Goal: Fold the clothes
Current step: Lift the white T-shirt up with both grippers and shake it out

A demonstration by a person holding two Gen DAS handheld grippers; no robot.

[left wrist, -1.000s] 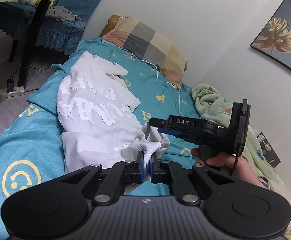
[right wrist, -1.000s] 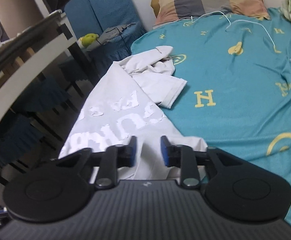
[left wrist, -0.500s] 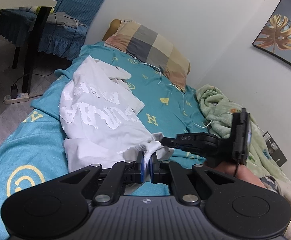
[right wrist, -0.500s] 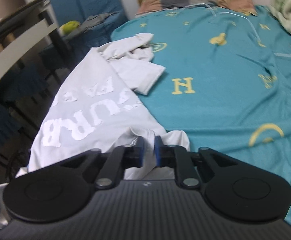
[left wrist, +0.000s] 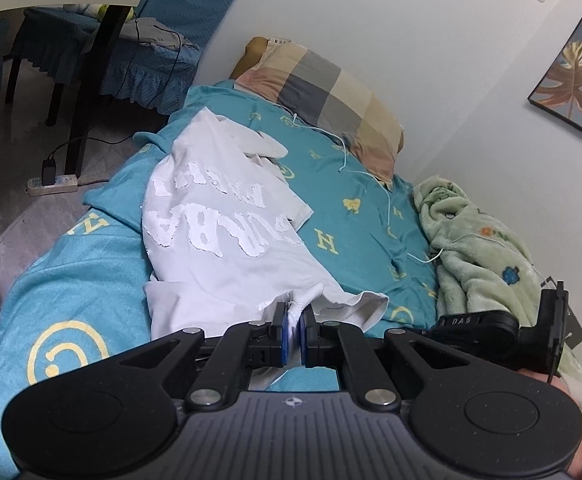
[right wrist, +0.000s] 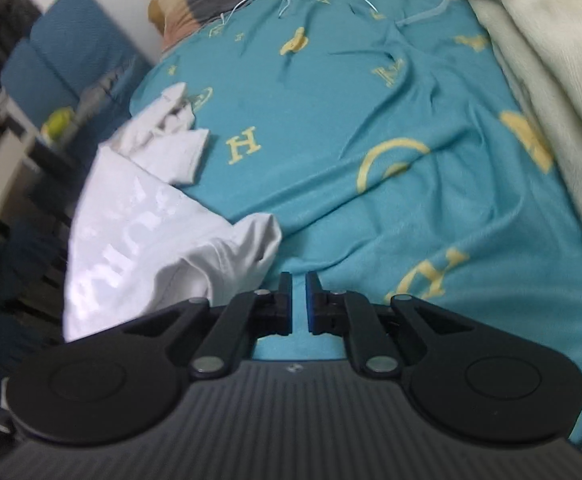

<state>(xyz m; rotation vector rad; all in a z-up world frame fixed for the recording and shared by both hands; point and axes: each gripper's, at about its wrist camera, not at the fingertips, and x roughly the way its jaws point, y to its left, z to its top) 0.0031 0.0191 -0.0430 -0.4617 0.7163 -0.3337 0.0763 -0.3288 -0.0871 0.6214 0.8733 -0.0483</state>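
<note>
- Left wrist view: the left gripper is clamped on a bunched fold of the white T-shirt's hem, cloth pinched between its blue pads.
- Right wrist view, blurred: the right gripper has its jaws drawn together to a thin slit with nothing between them; only teal bedsheet shows through the gap, and the shirt's near corner lies loose at its ten o'clock.
- From the left gripper the shirt runs away toward eleven o'clock across the bed, lettering up, one sleeve crumpled at the far end near the checked pillow.
- A green fleece blanket is heaped at two o'clock, with the right gripper's body low at three o'clock.
- Judged progress: early. The garment is neither flat nor squared, and no fold is made. Spreading, then folding, remain, and the right gripper appears to need a fresh grasp first.
</note>
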